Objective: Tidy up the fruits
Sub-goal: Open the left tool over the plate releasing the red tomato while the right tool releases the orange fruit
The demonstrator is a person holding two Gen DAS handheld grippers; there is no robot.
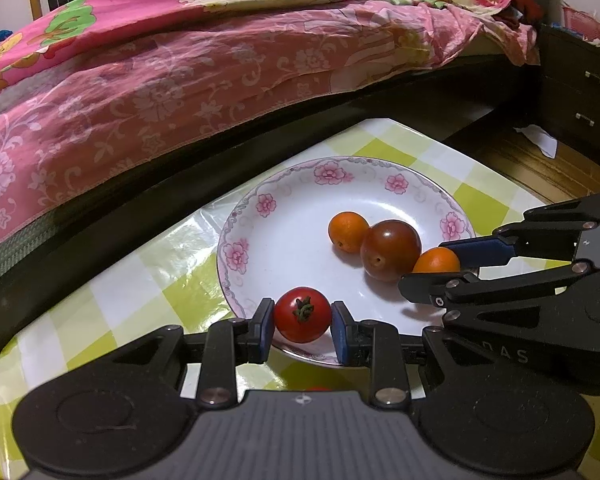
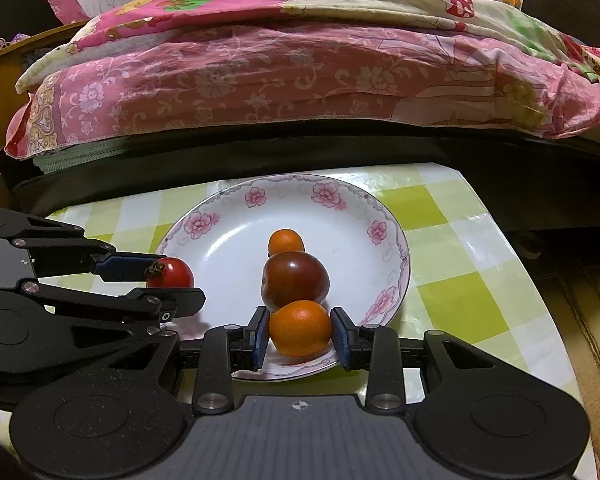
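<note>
Left wrist view
- Left gripper (image 1: 303, 330): its blue-padded fingers (image 1: 265, 330) press both sides of a red tomato (image 1: 302, 314), holding it at the near rim of the plate (image 1: 260, 236); the green stem faces the camera.
- Plate: white with pink flowers round the rim; it rests on the green-and-white checked surface (image 1: 140, 280).
- Fruit on the plate: a far orange fruit (image 1: 347, 231) touches a dark brown-red tomato (image 1: 390, 250), both right of the plate's middle.
- Right gripper (image 1: 440, 268): reaches in from the right; a second orange fruit (image 1: 437, 261) sits between its fingers, just beside the dark tomato.
- Background: a bed (image 1: 180, 92) with a pink flowered cover lies beyond the surface; a dark drawer unit (image 1: 576, 96) stands at the far right.

Right wrist view
- Right gripper (image 2: 300, 336): the fingers (image 2: 260, 334) close on the near orange fruit (image 2: 300, 333), pads touching both its sides, over the near part of the plate (image 2: 228, 240).
- Row on the plate: near orange fruit, dark brown-red tomato (image 2: 295, 285) and far orange fruit (image 2: 286, 242) line up from near to far, each touching the next.
- Left gripper (image 2: 172, 280): comes in from the left, gripping the red tomato (image 2: 171, 273) at the plate's left rim, well apart from the row.
- Surface (image 2: 452, 248): checked cloth, glossy, extending to the right of the plate.
- Bed (image 2: 300, 80): spans the far side.
</note>
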